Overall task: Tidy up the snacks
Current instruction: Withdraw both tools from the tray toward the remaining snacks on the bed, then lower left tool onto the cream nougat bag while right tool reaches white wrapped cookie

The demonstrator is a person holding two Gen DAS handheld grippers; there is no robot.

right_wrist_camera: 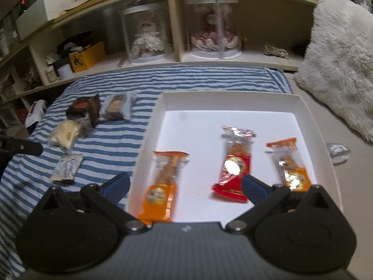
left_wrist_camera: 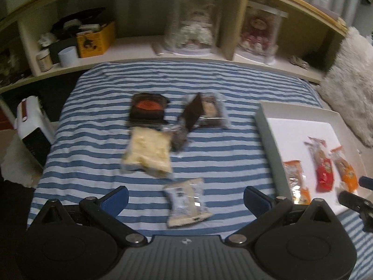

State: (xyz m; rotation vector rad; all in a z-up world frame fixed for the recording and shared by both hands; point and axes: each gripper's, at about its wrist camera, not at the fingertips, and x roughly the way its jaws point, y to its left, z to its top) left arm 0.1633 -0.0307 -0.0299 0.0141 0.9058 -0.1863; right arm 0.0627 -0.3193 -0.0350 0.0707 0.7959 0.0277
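Both grippers hover with jaws spread, holding nothing.
Left gripper (left_wrist_camera: 186,197): white wrapped snack (left_wrist_camera: 186,203) between jaws. Right gripper (right_wrist_camera: 186,186): orange snack packet (right_wrist_camera: 163,186) and red snack packet (right_wrist_camera: 234,175) between jaws, in white tray (right_wrist_camera: 233,100).

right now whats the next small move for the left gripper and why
Probably ease the left gripper down and close on the white packet. Its jaws are open with the packet lying between them, and three snacks already lie in the tray.

three packets (right_wrist_camera: 233,170) in tray (right_wrist_camera: 233,98)
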